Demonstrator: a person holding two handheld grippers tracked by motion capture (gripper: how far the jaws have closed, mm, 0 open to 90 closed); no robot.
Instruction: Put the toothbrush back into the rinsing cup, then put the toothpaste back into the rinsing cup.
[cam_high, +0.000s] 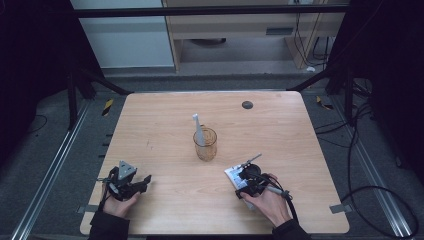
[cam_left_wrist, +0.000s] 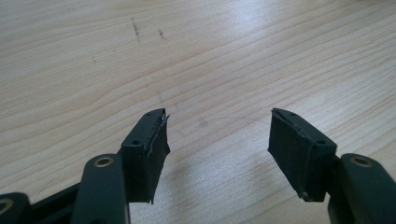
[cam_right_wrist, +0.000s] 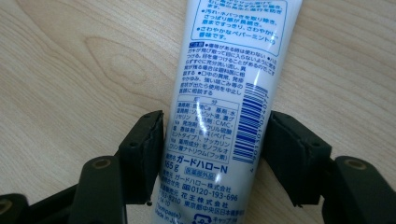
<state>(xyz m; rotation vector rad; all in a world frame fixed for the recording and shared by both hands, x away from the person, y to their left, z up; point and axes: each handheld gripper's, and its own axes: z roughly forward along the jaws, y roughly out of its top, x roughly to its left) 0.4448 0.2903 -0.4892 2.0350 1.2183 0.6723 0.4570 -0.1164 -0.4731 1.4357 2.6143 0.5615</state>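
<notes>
A white toothpaste tube (cam_right_wrist: 224, 93) with blue print lies flat on the wooden table (cam_high: 165, 125), toward the front right (cam_high: 232, 174). My right gripper (cam_right_wrist: 216, 140) straddles the tube's lower end, open, one jaw at each edge of the tube; in the high view it (cam_high: 243, 182) sits low over the tube. A clear glass cup (cam_high: 205, 145) stands at the table's middle with a white toothbrush (cam_high: 198, 127) upright in it. My left gripper (cam_high: 145, 181) rests at the front left, open (cam_left_wrist: 217, 140), with bare wood between its jaws.
A small black round disc (cam_high: 247, 105) is set in the table near the far edge. Black frame posts and cables (cam_high: 360, 150) run along the floor to the right. Bare wood lies between the cup and both grippers.
</notes>
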